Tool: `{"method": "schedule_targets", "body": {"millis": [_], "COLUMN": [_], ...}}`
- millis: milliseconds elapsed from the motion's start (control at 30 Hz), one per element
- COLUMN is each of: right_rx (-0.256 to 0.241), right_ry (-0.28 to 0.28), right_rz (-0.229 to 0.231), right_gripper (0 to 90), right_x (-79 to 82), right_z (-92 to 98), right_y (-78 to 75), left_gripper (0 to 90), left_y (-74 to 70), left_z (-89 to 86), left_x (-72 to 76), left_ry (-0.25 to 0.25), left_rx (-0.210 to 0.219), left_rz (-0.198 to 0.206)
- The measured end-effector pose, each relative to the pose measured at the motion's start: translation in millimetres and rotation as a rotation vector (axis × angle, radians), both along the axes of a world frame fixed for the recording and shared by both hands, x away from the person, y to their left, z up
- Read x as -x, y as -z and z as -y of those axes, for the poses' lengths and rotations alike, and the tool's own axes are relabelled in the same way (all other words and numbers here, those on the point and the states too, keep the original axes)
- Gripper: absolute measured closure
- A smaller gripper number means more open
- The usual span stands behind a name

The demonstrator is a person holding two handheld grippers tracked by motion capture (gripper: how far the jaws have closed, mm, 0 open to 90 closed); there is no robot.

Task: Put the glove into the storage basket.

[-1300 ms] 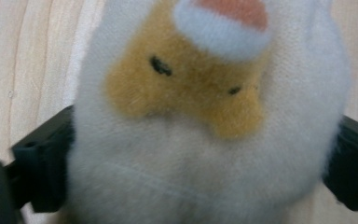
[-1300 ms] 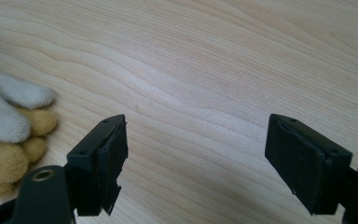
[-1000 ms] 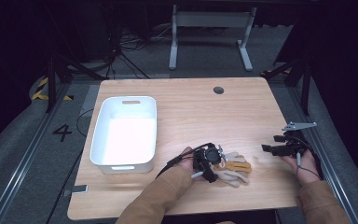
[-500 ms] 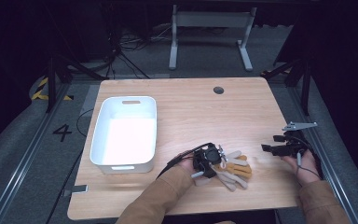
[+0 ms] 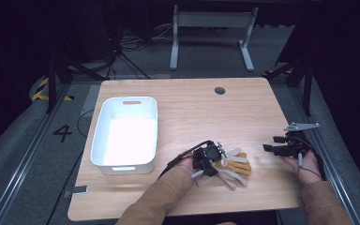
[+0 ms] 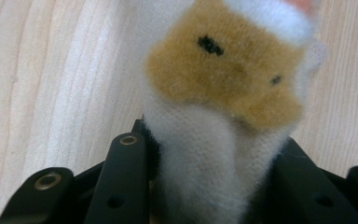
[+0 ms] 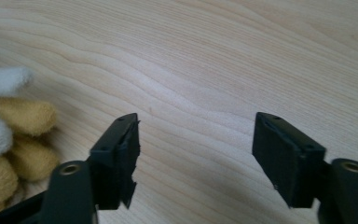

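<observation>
At the far left stands the white bin, well apart from the work. Right of it, at the near edge of the table, the left gripper is clamped on the white cuff of fuzzy tan-and-white gloves; they look light, soft and floppy, so a bunched cuff seems the best hold. At the right, the right gripper has its jaws apart

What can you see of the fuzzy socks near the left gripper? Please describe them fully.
The socks are a small pile of fluffy knit, white and tan-orange, with small black marks. They lie on the wooden table, right of the white bin. The left gripper has its jaws shut on a white part.
</observation>
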State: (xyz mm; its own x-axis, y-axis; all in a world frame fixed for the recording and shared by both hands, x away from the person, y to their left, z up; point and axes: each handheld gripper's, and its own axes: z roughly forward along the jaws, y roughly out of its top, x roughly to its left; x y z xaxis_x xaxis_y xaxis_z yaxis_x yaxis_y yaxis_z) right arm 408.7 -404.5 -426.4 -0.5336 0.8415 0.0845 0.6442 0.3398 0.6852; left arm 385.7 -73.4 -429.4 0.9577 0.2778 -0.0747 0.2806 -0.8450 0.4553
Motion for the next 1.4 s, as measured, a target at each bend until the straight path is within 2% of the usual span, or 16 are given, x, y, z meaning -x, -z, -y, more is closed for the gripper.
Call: {"method": "schedule_targets", "body": {"millis": [100,133,167,267,333,367,400,533,767,867,1067,1133,1167,1200,1300,1400], "right_rx": [-0.018,-0.018,-0.004,0.014,0.020,0.020,0.020,0.044,0.072,0.079,0.092,0.096,0.095,0.095,0.093,0.090], "right_ry": [-0.023,-0.023,-0.031,-0.029,-0.030,-0.033,-0.033,-0.044,-0.048,-0.060,-0.072,-0.071,-0.071,-0.071,-0.066,-0.062], "right_rz": [0.006,0.006,0.007,-0.002,-0.004,-0.016,-0.016,-0.014,0.016,0.013,0.003,0.001,0.002,0.002,0.006,0.009], "right_gripper": [51.1,51.1,57.9,62.3,64.9,70.1,70.1,81.6,88.9,89.4,89.7,89.7,89.6,89.6,89.6,89.6], "right_x": [1.8,1.8,2.6,2.2,2.0,1.4,1.4,0.6,2.2,2.4,1.8,1.6,1.5,1.5,0.4,-1.1], "right_z": [1.2,1.2,0.2,-1.1,-1.4,-1.7,-1.7,-3.5,-5.7,-5.1,-4.5,-4.3,-4.0,-4.0,-3.2,-2.9], "right_y": [-0.2,-0.2,0.5,2.4,3.0,4.4,4.4,10.3,14.3,14.0,15.6,16.2,16.3,16.3,15.5,15.6], "left_gripper": [67.0,67.0,67.0,66.9,66.8,66.7,66.7,66.6,66.5,66.5,66.6,66.7,66.7,66.7,66.8,66.8], "left_y": [-5.3,-5.3,-7.2,-14.3,-17.0,-21.2,-21.2,-29.4,-37.6,-43.7,-56.3,-61.1,-62.4,-62.4,-65.7,-70.5], "left_z": [-2.2,-2.2,-3.0,-6.2,-6.8,-8.4,-8.4,-11.9,-15.4,-17.6,-22.7,-27.0,-28.3,-28.3,-30.6,-34.3], "left_x": [1.6,1.6,1.6,1.8,2.2,2.1,2.1,2.8,4.3,5.4,7.2,6.7,6.5,6.5,5.2,4.1], "left_ry": [0.000,0.000,0.000,-0.017,-0.027,-0.044,-0.044,-0.059,-0.066,-0.077,-0.061,-0.061,-0.077,-0.077,-0.130,-0.167], "left_rx": [0.006,0.006,0.014,0.038,0.038,0.040,0.040,0.060,0.077,0.078,0.097,0.128,0.135,0.135,0.117,0.126], "left_rz": [-0.009,-0.009,-0.014,-0.034,-0.030,-0.029,-0.029,-0.024,-0.027,-0.031,-0.022,-0.038,-0.051,-0.051,-0.048,-0.060]}}
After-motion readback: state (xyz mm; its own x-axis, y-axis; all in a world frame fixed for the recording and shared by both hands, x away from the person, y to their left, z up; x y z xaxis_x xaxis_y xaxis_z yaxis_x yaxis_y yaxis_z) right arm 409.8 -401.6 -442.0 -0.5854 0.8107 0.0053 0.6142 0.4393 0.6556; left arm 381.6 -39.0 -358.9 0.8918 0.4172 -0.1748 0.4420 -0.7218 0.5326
